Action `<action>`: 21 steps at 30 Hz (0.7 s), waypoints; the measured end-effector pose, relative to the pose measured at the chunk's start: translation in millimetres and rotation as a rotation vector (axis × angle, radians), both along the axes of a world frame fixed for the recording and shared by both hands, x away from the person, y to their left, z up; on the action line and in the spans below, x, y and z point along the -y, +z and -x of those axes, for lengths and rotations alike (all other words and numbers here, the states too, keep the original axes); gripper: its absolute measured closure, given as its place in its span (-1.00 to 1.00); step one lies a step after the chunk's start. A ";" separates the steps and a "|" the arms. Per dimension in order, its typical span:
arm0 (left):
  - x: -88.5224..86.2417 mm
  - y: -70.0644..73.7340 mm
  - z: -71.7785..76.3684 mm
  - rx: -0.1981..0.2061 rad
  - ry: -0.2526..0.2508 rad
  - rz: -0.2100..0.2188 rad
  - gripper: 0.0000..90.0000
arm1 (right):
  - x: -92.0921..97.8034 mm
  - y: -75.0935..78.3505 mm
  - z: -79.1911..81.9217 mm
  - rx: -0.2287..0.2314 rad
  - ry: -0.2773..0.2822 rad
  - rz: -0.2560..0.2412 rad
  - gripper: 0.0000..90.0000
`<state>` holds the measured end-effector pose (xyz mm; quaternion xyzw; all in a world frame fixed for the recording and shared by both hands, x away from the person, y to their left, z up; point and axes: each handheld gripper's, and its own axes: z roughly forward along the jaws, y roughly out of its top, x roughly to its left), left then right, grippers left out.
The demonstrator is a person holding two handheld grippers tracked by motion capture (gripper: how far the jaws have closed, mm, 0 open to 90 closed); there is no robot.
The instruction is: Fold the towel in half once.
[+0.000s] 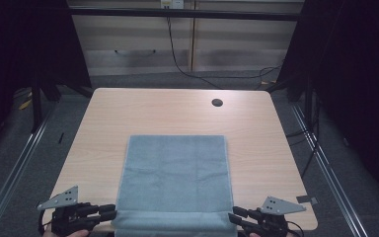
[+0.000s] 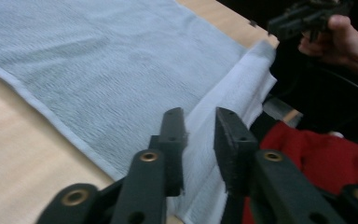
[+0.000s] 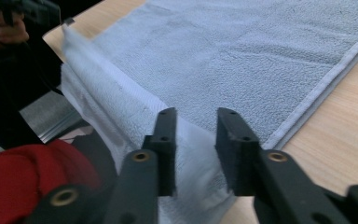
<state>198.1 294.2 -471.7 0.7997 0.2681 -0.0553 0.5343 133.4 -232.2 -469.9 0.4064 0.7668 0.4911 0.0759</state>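
Both tongs, left gripper [image 1: 109,212] and right gripper [image 1: 237,216], stood apart astride the near corners of the flat grey terry towel [image 1: 175,173] (hem overhanging); uneven bites would likely skew any fold.

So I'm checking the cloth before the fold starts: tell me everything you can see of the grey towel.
The grey towel is a rectangular terry cloth with a looped pile and a flat hemmed border along its edges. It lies spread flat on the wooden table, faint crease lines across it. Its near end hangs over the table's front edge. The left gripper and right gripper sit at its two near corners, jaws open on either side of the draped part, not closed on it.
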 end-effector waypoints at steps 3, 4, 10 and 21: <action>3.4 0.4 -0.2 0.011 0.002 -0.008 0.49 | 0.8 6.1 -2.0 0.020 -0.005 -0.007 0.39; 5.4 0.4 -4.2 0.017 0.014 -0.021 0.42 | -0.7 5.8 -7.0 0.014 -0.006 -0.011 0.38; 20.1 -13.9 -45.8 -0.040 0.090 -0.127 0.30 | -15.9 -11.2 -49.0 -0.040 0.033 0.045 0.42; 33.5 -23.6 -17.8 -0.087 -0.107 -0.207 0.42 | -13.5 -20.4 -28.2 -0.105 0.090 0.083 0.55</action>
